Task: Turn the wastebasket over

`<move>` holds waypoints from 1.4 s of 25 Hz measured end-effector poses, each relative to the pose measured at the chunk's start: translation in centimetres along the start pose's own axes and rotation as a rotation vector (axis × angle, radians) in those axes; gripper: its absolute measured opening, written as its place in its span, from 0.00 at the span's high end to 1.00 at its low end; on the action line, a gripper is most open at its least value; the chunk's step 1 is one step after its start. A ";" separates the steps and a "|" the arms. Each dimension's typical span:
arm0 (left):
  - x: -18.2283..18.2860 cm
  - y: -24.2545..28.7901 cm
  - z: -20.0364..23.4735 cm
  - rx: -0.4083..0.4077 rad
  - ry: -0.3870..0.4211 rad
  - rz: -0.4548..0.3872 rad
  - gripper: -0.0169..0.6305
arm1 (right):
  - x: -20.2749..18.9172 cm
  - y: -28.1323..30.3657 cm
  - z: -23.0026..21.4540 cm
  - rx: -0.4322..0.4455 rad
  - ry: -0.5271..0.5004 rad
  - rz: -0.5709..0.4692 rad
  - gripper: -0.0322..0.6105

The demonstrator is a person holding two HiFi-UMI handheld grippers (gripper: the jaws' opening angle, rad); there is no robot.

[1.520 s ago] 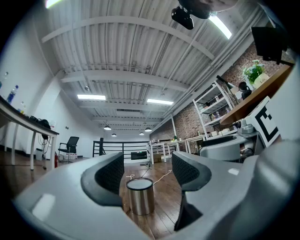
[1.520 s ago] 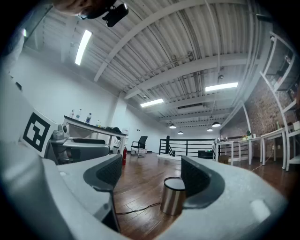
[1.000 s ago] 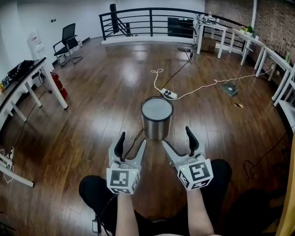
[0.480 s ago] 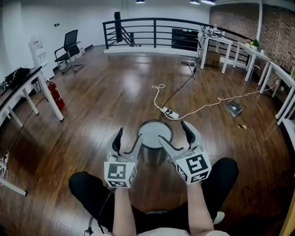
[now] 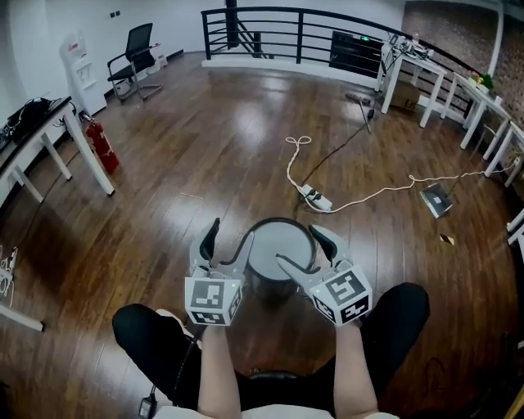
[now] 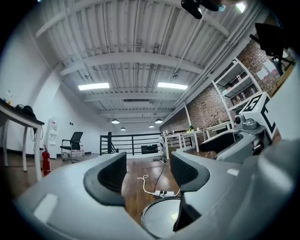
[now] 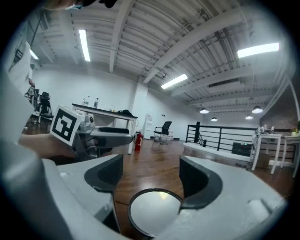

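Note:
The wastebasket (image 5: 277, 258) is a metal cylinder with a dark rim and a pale flat disc facing up. It stands on the wood floor just in front of the person's knees. My left gripper (image 5: 230, 241) hovers over its left rim. The jaws are wide apart and closing, with nothing between the pads. My right gripper (image 5: 303, 250) reaches over the right rim, open and holding nothing. In the left gripper view the wastebasket (image 6: 161, 218) lies low under my left gripper (image 6: 147, 171). The right gripper view shows the wastebasket (image 7: 154, 211) below my right gripper (image 7: 150, 173).
A power strip (image 5: 315, 198) with trailing white cables lies on the floor beyond the basket. White tables (image 5: 49, 139) and a fire extinguisher (image 5: 100, 146) stand at the left. More tables (image 5: 442, 90) line the right wall. A black railing (image 5: 286, 24) and an office chair (image 5: 137, 51) stand far back.
Both grippers have moved forward from short of the basket to over its rim, one on each side. The basket now sits nearer to the person's knees.

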State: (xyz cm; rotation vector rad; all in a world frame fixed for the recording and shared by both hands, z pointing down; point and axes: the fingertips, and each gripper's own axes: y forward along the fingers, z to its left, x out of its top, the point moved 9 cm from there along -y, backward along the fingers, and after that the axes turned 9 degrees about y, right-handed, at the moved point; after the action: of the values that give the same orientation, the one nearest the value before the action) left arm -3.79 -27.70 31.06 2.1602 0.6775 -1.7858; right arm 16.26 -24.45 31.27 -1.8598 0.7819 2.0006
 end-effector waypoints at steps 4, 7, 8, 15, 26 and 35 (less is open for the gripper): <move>-2.0 1.3 2.4 0.055 -0.016 0.045 0.51 | -3.7 6.0 0.7 0.144 -0.025 0.223 0.44; -4.0 1.8 3.4 0.085 -0.032 0.086 0.52 | -7.1 10.1 1.8 0.205 -0.067 0.367 0.46; -4.6 1.9 3.7 0.097 -0.036 0.102 0.52 | -8.2 11.4 2.3 0.228 -0.070 0.411 0.47; -8.6 2.1 5.4 0.143 -0.077 0.179 0.53 | -15.8 17.5 4.1 0.295 -0.077 0.696 0.54; -11.7 1.9 6.0 0.178 -0.142 0.237 0.53 | -19.3 19.5 5.3 0.220 -0.190 0.741 0.75; -12.5 1.3 5.9 0.194 -0.145 0.264 0.54 | -17.4 18.6 1.9 0.268 0.149 0.609 0.86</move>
State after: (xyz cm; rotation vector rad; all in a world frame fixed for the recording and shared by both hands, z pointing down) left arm -9.90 -33.95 41.83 2.0930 0.1813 -1.9037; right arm 6.36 -35.89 51.87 -1.7612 1.7370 1.9424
